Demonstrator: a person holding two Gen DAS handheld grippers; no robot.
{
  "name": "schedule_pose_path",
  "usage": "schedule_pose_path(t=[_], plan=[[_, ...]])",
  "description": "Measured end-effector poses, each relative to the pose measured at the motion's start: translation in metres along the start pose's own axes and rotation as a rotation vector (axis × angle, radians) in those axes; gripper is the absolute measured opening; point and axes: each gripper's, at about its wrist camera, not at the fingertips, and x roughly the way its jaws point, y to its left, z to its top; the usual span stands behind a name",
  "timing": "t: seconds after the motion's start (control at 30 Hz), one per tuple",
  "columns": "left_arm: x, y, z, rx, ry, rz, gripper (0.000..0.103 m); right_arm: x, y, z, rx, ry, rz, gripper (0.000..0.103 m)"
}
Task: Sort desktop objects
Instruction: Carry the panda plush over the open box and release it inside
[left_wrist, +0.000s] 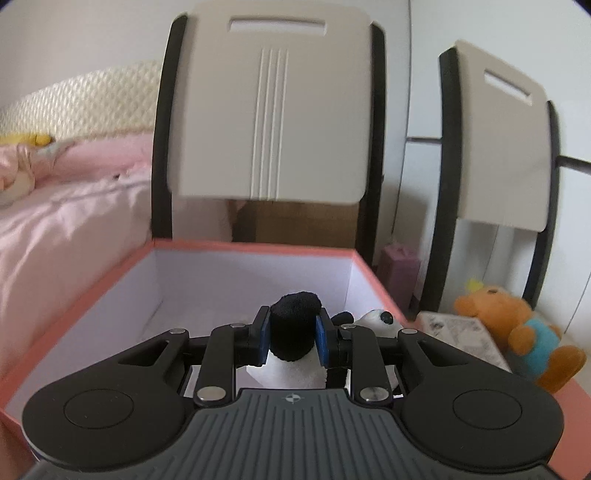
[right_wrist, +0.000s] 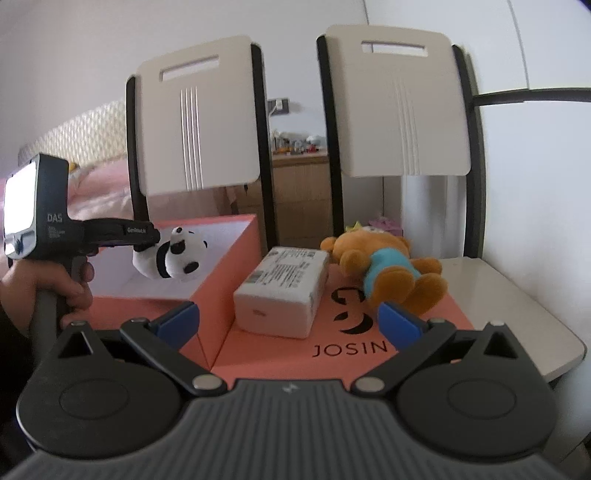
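The toy panda (right_wrist: 171, 254) is held in the air above the open pink box (left_wrist: 92, 295), over its white inside. The left gripper (left_wrist: 293, 334) holds it: the two blue pads (left_wrist: 263, 338) press on a black limb of the panda from both sides, so the jaws are narrow and closed on the toy. In the left wrist view the panda's white head with a black eye patch shows just to the right of the fingers. In the right wrist view the panda hangs from the tip of the left gripper (right_wrist: 147, 242), with its head up and turned to the right.

The right gripper (right_wrist: 288, 321) holds nothing, and its jaws stand wide apart. It hovers over the pink lid (right_wrist: 332, 350), which lies flat beside the box and carries the word JOSIN. On this lid rests a white rectangular pack (right_wrist: 282, 291) with a printed label on top. Just to the right of the pack lies an orange teddy bear (right_wrist: 384, 264) in a blue shirt, partly on the lid. The lid and the box stand on a pale table (right_wrist: 517, 306). Behind the table are two chairs (right_wrist: 199, 114) with beige backs, and on the left is a bed (left_wrist: 55, 206) with pink bedding.
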Motion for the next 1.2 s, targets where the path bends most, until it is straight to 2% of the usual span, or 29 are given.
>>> schedule_pose_path(t=[0.27, 0.43, 0.5, 0.57, 0.63, 0.73, 0.9, 1.0, 1.2], plan=[[0.013, 0.002, -0.014, 0.008, 0.031, 0.003, 0.028, 0.010, 0.011, 0.001, -0.001, 0.019, 0.049, 0.103], [0.009, 0.003, -0.016, 0.001, 0.030, -0.022, 0.032, 0.010, 0.012, 0.001, -0.004, 0.025, 0.064, 0.103], [0.009, 0.004, -0.018, -0.009, 0.044, -0.027, 0.037, 0.009, 0.011, 0.001, -0.003, 0.022, 0.059, 0.103], [0.004, 0.005, -0.020, -0.012, 0.033, -0.026, 0.059, 0.008, 0.011, 0.001, -0.004, 0.022, 0.056, 0.103], [-0.004, 0.005, -0.020, -0.004, -0.002, -0.020, 0.071, 0.007, 0.012, 0.000, -0.008, 0.020, 0.054, 0.103], [-0.018, 0.003, -0.019, 0.002, -0.041, -0.025, 0.084, 0.006, 0.012, -0.001, -0.010, 0.019, 0.047, 0.103], [-0.042, -0.004, -0.017, 0.033, -0.090, -0.025, 0.086, 0.010, 0.013, 0.000, 0.002, 0.029, 0.024, 0.103], [-0.057, -0.004, -0.016, 0.039, -0.113, -0.034, 0.089, 0.012, 0.011, 0.002, 0.052, 0.021, 0.035, 0.103], [-0.085, 0.001, -0.019, 0.044, -0.141, -0.025, 0.094, 0.016, 0.019, 0.004, 0.061, 0.011, 0.039, 0.103]])
